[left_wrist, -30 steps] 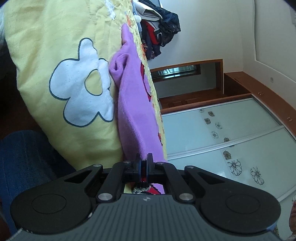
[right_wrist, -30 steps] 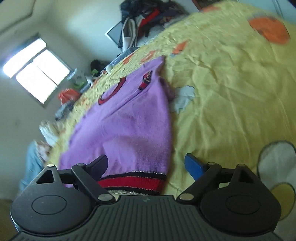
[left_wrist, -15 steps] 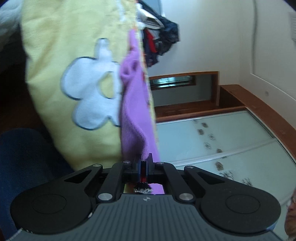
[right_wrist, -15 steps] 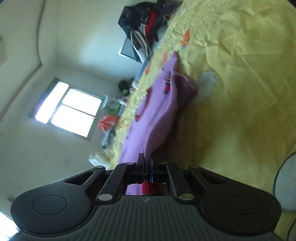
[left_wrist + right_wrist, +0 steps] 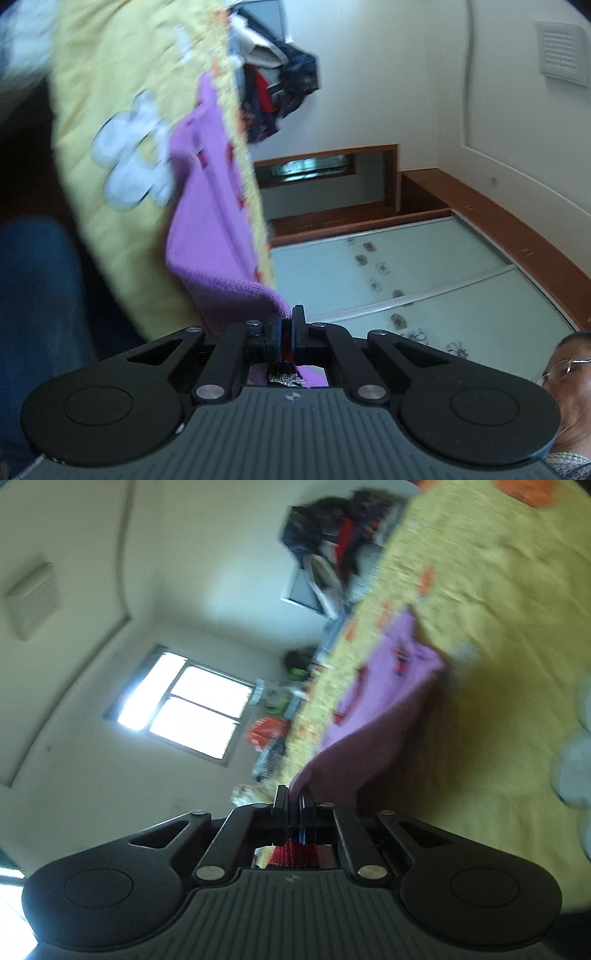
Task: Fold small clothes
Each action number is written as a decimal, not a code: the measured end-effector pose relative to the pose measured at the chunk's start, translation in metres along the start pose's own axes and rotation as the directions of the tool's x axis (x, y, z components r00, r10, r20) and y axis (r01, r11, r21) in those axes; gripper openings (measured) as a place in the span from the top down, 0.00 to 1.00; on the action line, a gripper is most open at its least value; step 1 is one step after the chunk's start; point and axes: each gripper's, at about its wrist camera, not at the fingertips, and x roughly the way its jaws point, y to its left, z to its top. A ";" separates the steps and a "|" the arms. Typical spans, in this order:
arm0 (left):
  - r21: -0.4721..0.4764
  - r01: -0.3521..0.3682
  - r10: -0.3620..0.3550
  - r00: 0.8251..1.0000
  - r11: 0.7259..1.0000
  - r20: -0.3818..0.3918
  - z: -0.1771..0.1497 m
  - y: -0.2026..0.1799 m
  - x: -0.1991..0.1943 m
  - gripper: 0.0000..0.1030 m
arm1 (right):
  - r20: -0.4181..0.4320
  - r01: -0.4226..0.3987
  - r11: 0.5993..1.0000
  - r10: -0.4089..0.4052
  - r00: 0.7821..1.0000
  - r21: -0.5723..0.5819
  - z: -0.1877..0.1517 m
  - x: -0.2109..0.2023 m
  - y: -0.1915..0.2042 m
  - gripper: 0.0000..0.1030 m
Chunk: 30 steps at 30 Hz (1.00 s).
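A small purple sweater [image 5: 210,206] with a red and black hem lies on a yellow bedspread [image 5: 110,66]. My left gripper [image 5: 287,325] is shut on one hem corner, and the cloth rises from the bed to its jaws. In the right wrist view the same purple sweater [image 5: 384,698] stretches up from the yellow bedspread [image 5: 491,602] to my right gripper [image 5: 293,805], which is shut on the other hem corner. The red ribbed hem shows behind both pairs of fingers. Both views are tilted and blurred.
A heap of dark clothes [image 5: 277,85] sits at the far end of the bed, also seen as a dark clothes heap [image 5: 340,546]. Sliding wardrobe doors [image 5: 424,288] stand to one side, a window [image 5: 188,705] and clutter to the other. A person's leg in jeans [image 5: 37,314] is close by.
The right gripper went from open around the hem to shut on it. Both grippers have lifted the hem off the bed and tilted, so the lower sweater now hangs between bed and jaws.
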 end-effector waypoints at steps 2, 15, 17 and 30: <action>-0.031 -0.020 0.020 1.000 0.999 -0.014 -0.013 0.006 -0.009 0.97 | -0.004 0.017 0.999 -0.017 1.000 0.038 -0.008 -0.005 -0.009 0.96; -0.039 0.026 -0.023 0.997 0.999 0.070 0.008 0.004 0.003 1.00 | -0.036 0.201 0.979 -0.202 0.979 -0.039 0.025 0.028 -0.025 0.82; -0.001 -0.003 0.003 0.999 1.000 0.036 0.012 -0.001 0.010 1.00 | -0.060 0.278 0.957 -0.284 0.957 -0.081 0.023 0.017 -0.024 0.26; 0.467 -0.317 0.420 0.898 0.826 -0.134 0.061 0.047 0.049 0.53 | -0.099 0.339 0.920 -0.363 0.927 -0.194 -0.005 0.000 -0.035 0.08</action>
